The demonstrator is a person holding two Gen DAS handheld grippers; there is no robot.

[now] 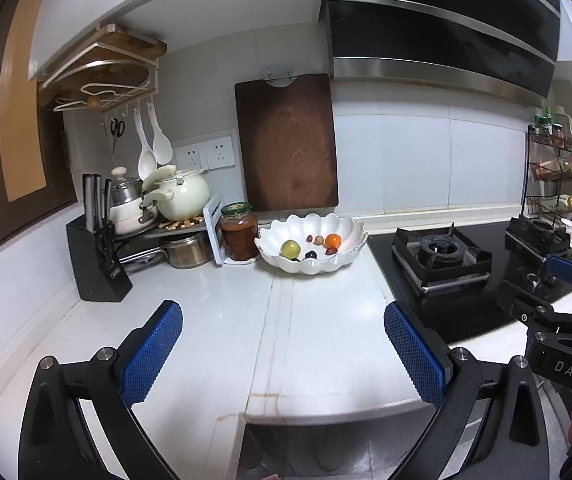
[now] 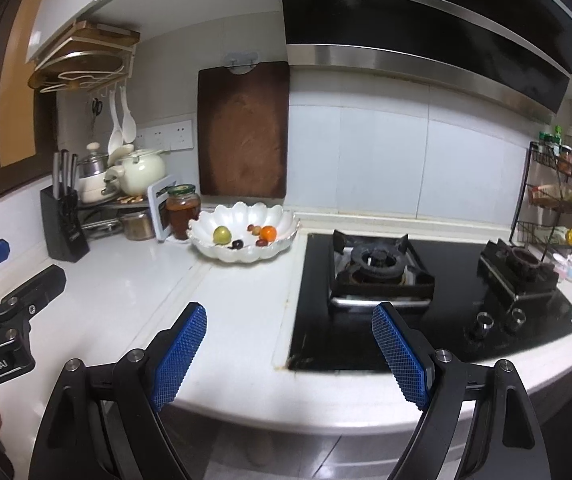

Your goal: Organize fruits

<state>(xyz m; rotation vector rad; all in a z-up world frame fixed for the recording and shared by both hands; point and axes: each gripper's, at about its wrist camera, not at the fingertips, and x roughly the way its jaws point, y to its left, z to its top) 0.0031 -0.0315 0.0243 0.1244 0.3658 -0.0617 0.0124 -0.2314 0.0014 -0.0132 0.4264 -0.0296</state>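
Observation:
A white scalloped bowl stands at the back of the white counter, also in the right wrist view. In it lie a green fruit, an orange fruit and several small dark and reddish fruits. My left gripper is open and empty over the counter's front edge, far short of the bowl. My right gripper is open and empty near the front edge, beside the stove. Each gripper shows at the side of the other's view.
A black gas stove fills the counter right of the bowl. A jar, a knife block and pots on a rack stand left of it. A wooden cutting board hangs behind. A spice rack stands far right.

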